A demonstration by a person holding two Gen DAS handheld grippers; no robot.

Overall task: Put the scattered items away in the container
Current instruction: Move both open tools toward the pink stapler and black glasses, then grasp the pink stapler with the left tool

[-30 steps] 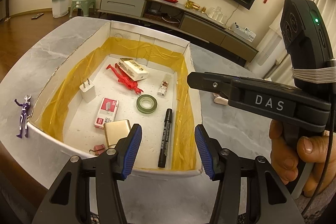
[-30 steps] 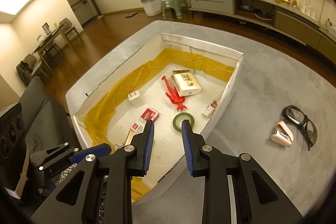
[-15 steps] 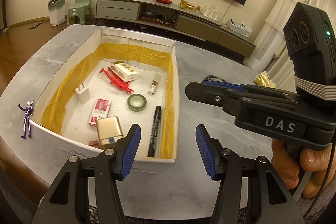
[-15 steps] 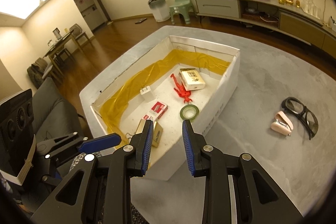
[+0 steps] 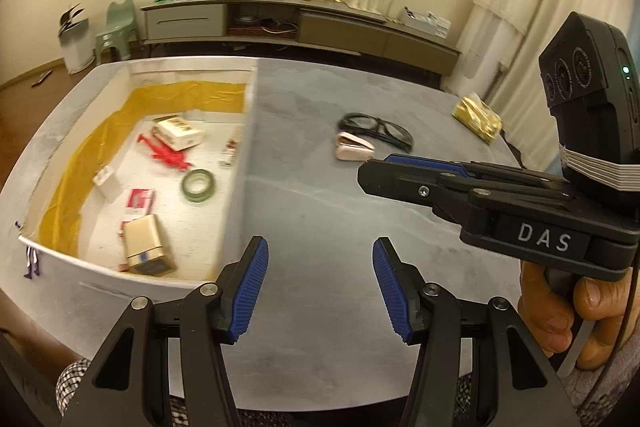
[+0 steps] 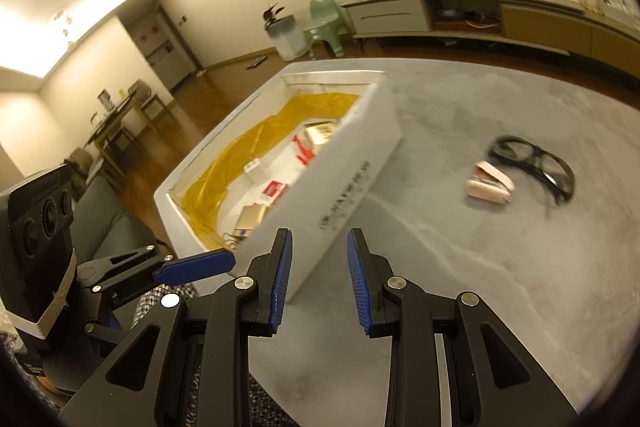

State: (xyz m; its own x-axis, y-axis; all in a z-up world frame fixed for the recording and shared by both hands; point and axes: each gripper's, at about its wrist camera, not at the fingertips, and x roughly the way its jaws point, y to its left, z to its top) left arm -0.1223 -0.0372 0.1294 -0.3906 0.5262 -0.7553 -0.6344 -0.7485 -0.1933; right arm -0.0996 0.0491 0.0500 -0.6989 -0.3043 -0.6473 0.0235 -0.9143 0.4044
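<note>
The white box (image 5: 239, 187) with yellow lining stands at the table's left and holds a red figure (image 5: 166, 155), a green tape roll (image 5: 197, 181), a gold power bank (image 5: 147, 245) and other small items. On the grey table to its right lie a pink stapler (image 5: 354, 151), black glasses (image 5: 376, 127) and a gold packet (image 5: 476, 117). A purple figure (image 5: 31, 263) peeks out left of the box. My left gripper (image 5: 320, 285) is open and empty over bare table. My right gripper (image 6: 318, 279) is open and empty beside the box (image 6: 352, 179), with the stapler (image 6: 490, 185) and glasses (image 6: 532, 163) ahead to its right.
The right gripper's body (image 5: 520, 211), held by a hand (image 5: 560, 307), crosses the right side of the left wrist view. The table's near edge (image 5: 320, 393) runs under my fingers. A long cabinet (image 5: 304, 23) and a curtain (image 5: 508, 7) stand behind the table.
Both grippers pulled back from over the box and swung right. The stapler, glasses and gold packet came into the left wrist view. The box wall now hides the black marker.
</note>
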